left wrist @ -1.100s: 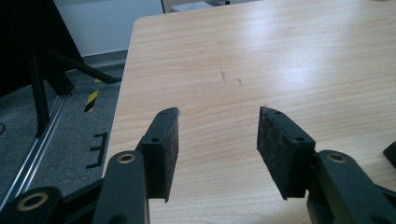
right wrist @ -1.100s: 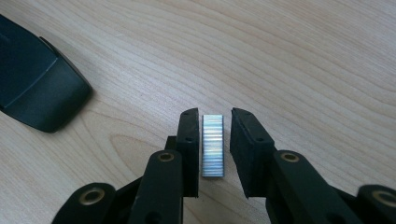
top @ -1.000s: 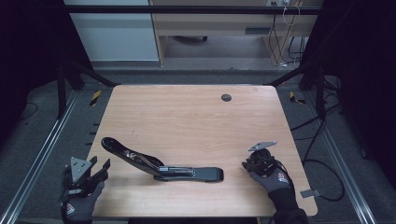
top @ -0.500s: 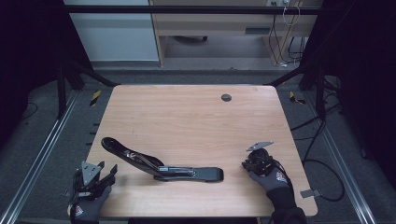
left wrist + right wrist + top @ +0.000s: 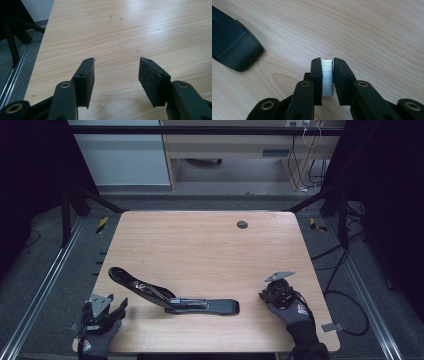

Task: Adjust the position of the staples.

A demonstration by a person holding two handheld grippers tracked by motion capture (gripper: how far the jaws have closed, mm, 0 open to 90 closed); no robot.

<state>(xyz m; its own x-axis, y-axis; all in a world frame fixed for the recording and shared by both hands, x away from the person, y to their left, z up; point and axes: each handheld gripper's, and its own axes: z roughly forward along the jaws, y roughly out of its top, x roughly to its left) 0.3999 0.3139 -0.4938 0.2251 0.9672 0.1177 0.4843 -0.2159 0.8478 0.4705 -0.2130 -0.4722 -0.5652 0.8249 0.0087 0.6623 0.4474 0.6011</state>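
High view puts an opened black stapler near the front edge of the wooden table, its top arm swung up toward the left and its base lying flat toward the right. To its right, the right gripper sits low over the tabletop; the right gripper view shows its jaws, which have just been closing, pinching a silver strip of staples between the pads, with the rounded end of the stapler's base just off to the left. The left gripper hangs at the near left corner, jaws spread wide over bare wood with nothing between them. By my reading, the stapler is already open and the staples are picked up; loading the strip into the magazine and shutting the arm are still to come.
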